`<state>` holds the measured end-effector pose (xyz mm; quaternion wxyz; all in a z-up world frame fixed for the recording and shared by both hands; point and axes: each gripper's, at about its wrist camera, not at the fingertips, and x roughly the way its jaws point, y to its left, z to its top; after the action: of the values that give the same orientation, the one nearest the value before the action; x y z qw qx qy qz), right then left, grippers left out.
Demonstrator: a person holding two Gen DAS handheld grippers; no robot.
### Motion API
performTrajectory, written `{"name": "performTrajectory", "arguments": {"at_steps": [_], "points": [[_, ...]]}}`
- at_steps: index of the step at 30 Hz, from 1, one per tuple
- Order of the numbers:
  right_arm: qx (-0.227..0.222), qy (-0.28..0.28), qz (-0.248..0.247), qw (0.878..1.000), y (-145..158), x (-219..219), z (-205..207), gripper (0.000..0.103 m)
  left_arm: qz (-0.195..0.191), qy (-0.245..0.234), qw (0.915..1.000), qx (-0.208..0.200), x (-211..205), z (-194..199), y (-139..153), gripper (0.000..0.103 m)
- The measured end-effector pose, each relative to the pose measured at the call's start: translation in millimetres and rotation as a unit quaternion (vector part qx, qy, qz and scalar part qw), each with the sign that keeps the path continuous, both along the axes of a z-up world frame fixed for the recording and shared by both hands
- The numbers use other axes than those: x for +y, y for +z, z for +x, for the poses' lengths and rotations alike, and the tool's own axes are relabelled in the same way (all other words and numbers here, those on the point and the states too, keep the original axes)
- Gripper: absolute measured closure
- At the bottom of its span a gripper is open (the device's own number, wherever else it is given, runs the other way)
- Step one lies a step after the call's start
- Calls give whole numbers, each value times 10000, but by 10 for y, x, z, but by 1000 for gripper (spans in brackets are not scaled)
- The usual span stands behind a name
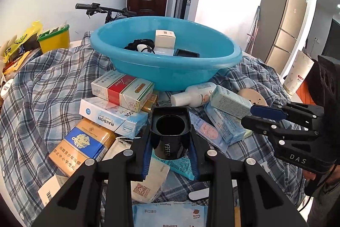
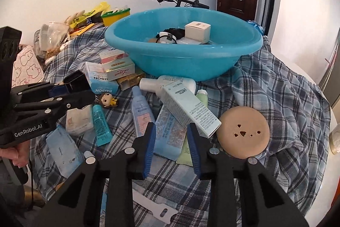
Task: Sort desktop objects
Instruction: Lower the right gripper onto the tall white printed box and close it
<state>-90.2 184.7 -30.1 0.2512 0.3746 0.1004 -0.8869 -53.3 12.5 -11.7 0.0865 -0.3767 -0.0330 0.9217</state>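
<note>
My left gripper [image 1: 170,150] is shut on a black ZEESEA container [image 1: 170,131], open end up, held above the cluttered plaid cloth; it also shows in the right wrist view [image 2: 76,83]. A blue basin [image 1: 165,56] stands behind, holding a white box [image 1: 164,38], a black cable bundle and a dark box. My right gripper [image 2: 171,142] is open and empty over a pale blue box [image 2: 170,131] and a long white box [image 2: 191,110]. It shows at the right of the left wrist view [image 1: 255,115].
Cigarette cartons [image 1: 123,90] and a RAISON box [image 1: 110,116] lie left of the basin. A white bottle [image 1: 193,94], tubes [image 2: 102,124], a small doll [image 2: 108,100] and a tan round disc [image 2: 244,131] lie on the cloth. A yellow bin [image 1: 55,38] sits far left.
</note>
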Motion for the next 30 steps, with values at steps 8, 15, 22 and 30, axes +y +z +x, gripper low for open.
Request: {"name": "performTrajectory", "arguments": {"at_steps": [8, 15, 22, 30], "points": [[-215, -118, 89, 9997, -97, 134, -419, 42, -10, 13, 10000, 28, -4, 23, 46, 71], [-398, 106, -131, 9991, -102, 128, -266, 76, 17, 28, 10000, 0, -31, 18, 29, 71], [-121, 155, -120, 9997, 2, -110, 16, 76, 35, 1, 10000, 24, -11, 51, 34, 71], [-227, -373, -464, 9980, -174, -169, -223, 47, 13, 60, 10000, 13, -62, 55, 39, 71]]}}
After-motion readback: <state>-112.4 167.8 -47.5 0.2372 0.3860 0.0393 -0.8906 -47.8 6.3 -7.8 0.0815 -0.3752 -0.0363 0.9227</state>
